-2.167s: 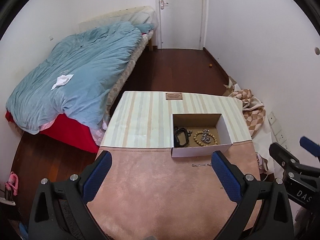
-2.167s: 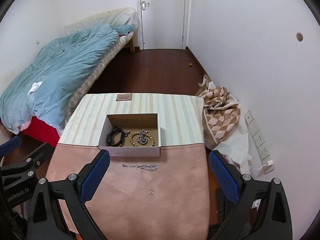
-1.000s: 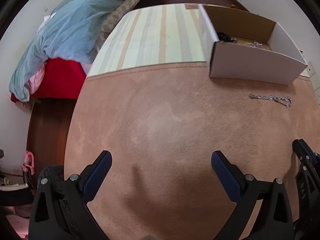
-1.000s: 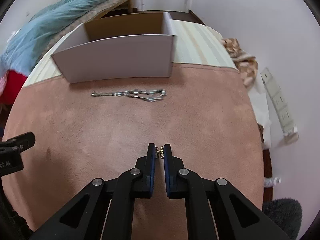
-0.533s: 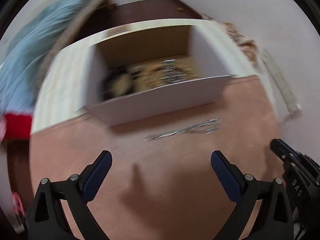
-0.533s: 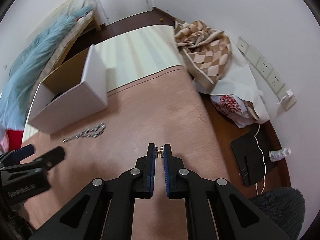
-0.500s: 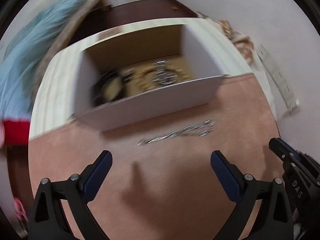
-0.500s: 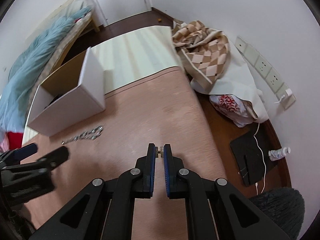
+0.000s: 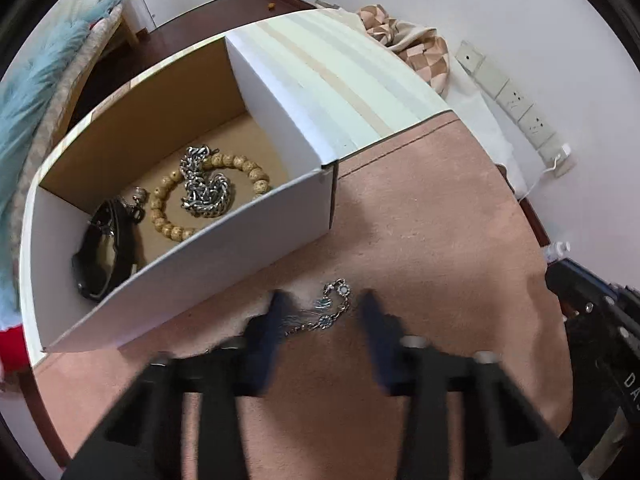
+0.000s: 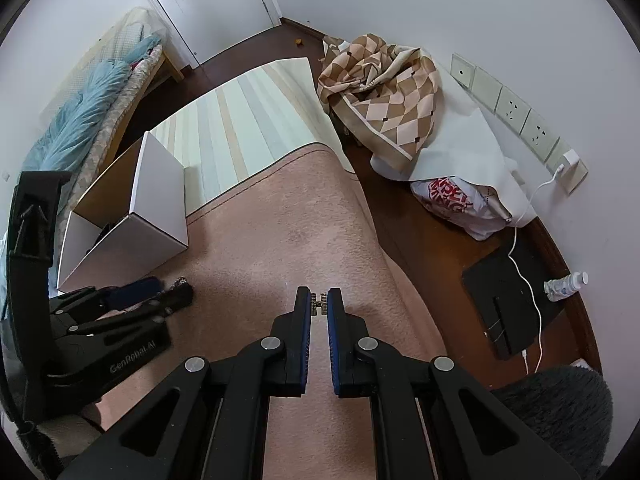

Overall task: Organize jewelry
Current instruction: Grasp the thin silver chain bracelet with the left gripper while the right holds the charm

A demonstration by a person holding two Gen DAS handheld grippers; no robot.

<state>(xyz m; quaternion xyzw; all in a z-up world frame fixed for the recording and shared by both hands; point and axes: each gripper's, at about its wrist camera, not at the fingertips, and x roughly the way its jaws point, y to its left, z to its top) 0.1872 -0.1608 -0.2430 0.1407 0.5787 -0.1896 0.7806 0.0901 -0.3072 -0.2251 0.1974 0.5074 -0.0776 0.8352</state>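
Pink mat (image 9: 420,216), chain bracelet (image 9: 324,314) between left fingers (image 9: 276,320)

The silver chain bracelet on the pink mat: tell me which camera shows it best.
Left wrist view: the chain bracelet lies in plain sight between the left gripper fingers. The right wrist view shows only one blurred end behind that gripper.

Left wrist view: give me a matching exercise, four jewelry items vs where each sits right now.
Items:
1. silver chain bracelet
2. wooden bead bracelet
3. chunky silver chain
4. black watch

Places:
A. inside the white box, at its left end
B. on the pink cloth, between the left gripper fingers
C. in the box, piled in the middle of the bead ring
D. in the box, lying as a ring on the cardboard floor

Pairs: 1-B, 2-D, 3-C, 4-A
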